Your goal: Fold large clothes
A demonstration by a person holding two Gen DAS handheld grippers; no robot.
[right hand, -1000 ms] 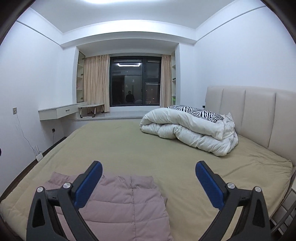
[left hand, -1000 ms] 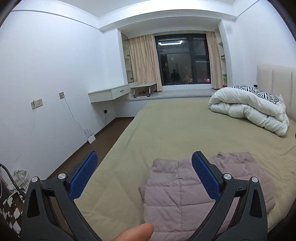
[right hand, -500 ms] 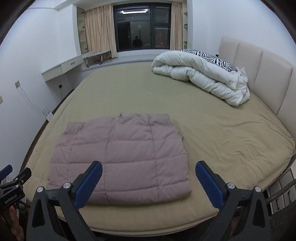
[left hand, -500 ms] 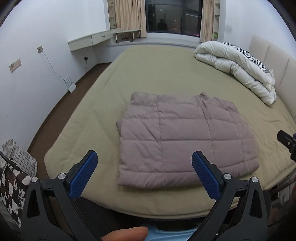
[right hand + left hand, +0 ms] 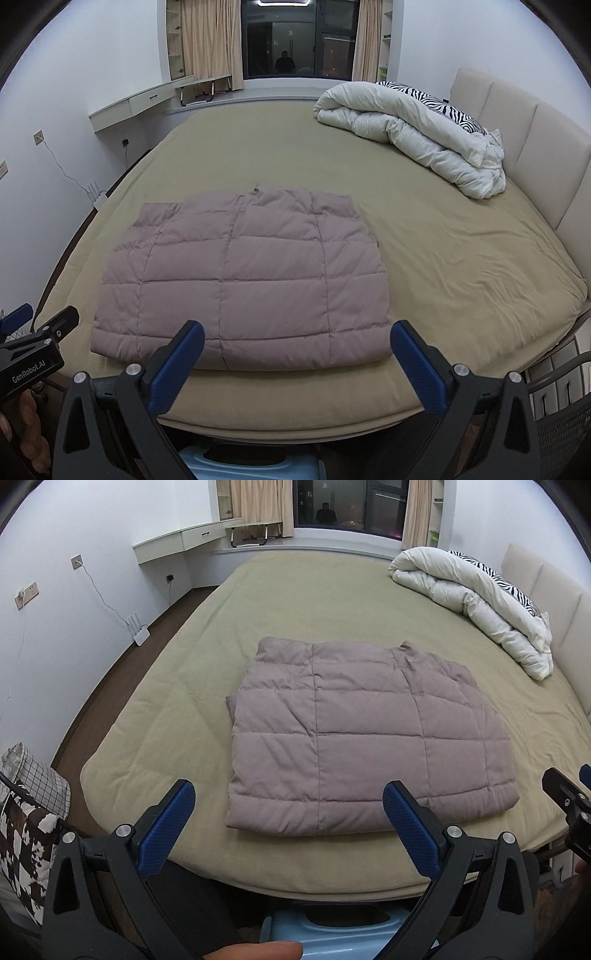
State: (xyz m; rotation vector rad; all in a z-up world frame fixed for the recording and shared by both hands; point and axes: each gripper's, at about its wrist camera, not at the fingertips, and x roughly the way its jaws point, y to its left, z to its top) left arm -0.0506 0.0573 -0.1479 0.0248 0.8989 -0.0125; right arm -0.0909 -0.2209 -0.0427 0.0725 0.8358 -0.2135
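Both cameras have tipped down from the window, bringing the mauve quilted jacket into full view, lying folded flat near the bed's front edge. Left gripper and right gripper hover before it, fingers wide apart and empty. Looks like a pause before another fold, which would need both lowered onto an edge to pinch.

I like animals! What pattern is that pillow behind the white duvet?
Zebra stripes, black and white; clearest in the right wrist view.

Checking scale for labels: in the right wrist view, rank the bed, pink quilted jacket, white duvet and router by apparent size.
1. bed
2. pink quilted jacket, though it lies nearer the camera
3. white duvet, farther off, so true size is unsure
4. router
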